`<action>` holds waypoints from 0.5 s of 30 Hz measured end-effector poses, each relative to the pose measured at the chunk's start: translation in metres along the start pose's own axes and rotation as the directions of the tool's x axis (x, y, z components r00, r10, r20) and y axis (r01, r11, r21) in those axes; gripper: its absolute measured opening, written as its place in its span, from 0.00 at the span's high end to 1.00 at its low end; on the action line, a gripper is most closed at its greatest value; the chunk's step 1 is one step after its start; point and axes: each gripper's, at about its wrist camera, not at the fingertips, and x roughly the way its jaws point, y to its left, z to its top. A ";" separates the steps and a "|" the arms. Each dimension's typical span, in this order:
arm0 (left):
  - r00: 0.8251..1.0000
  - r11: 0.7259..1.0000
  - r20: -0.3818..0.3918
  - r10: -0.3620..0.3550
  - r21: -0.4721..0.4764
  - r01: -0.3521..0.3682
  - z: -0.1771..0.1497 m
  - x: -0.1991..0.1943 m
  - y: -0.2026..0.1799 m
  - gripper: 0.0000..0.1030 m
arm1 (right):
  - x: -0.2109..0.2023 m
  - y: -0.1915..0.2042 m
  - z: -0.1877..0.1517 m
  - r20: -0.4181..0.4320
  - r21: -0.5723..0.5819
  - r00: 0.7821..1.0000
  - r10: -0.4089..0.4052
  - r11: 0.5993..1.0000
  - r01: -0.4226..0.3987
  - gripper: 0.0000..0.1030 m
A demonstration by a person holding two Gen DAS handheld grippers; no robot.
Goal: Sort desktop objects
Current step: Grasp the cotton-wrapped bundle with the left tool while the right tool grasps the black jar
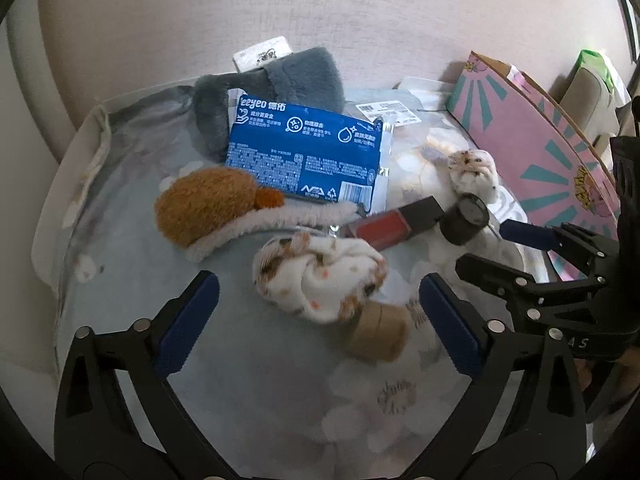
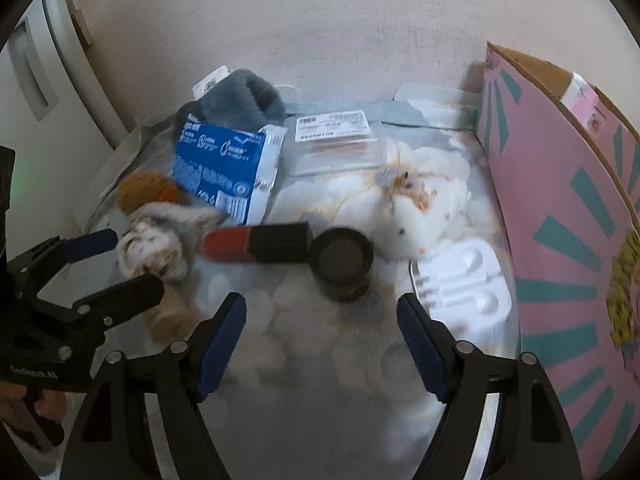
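A rolled white spotted sock (image 1: pixel 320 276) lies on the flowered cloth, just ahead of and between the tips of my left gripper (image 1: pixel 318 286), which is open, its pads clear of the sock. A tan cylinder (image 1: pixel 380 330) rests against the sock. Beyond are a red lip-gloss tube (image 1: pixel 392 220) and a black round jar (image 1: pixel 466 216). In the right wrist view my right gripper (image 2: pixel 322 304) is open just short of the black jar (image 2: pixel 342 264), with nothing in it. The left gripper (image 2: pixel 120 268) shows there too, astride the sock (image 2: pixel 156 240).
A blue wipes pack (image 1: pixel 304 152), a brown plush piece (image 1: pixel 208 204) and a grey fluffy one (image 1: pixel 280 84) lie at the back left. A second spotted sock (image 2: pixel 420 208), a white plastic tray (image 2: pixel 464 284) and a clear labelled packet (image 2: pixel 336 140) are nearby. A pink carton (image 2: pixel 560 220) walls the right side.
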 end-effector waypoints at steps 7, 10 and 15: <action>1.000 1.000 -0.022 -0.010 0.004 0.010 0.003 0.016 0.003 0.21 | 0.020 -0.003 0.011 -0.004 -0.019 1.000 -0.020 1.000 0.020 0.42; 0.999 1.000 -0.038 0.013 -0.003 -0.013 0.004 0.022 0.004 0.34 | 0.025 -0.005 0.012 -0.004 -0.012 1.000 -0.013 1.000 0.013 0.55; 0.999 1.000 -0.040 0.023 -0.004 -0.023 0.003 0.025 0.005 0.46 | 0.024 -0.004 0.012 -0.005 -0.020 0.999 -0.032 0.999 0.031 0.68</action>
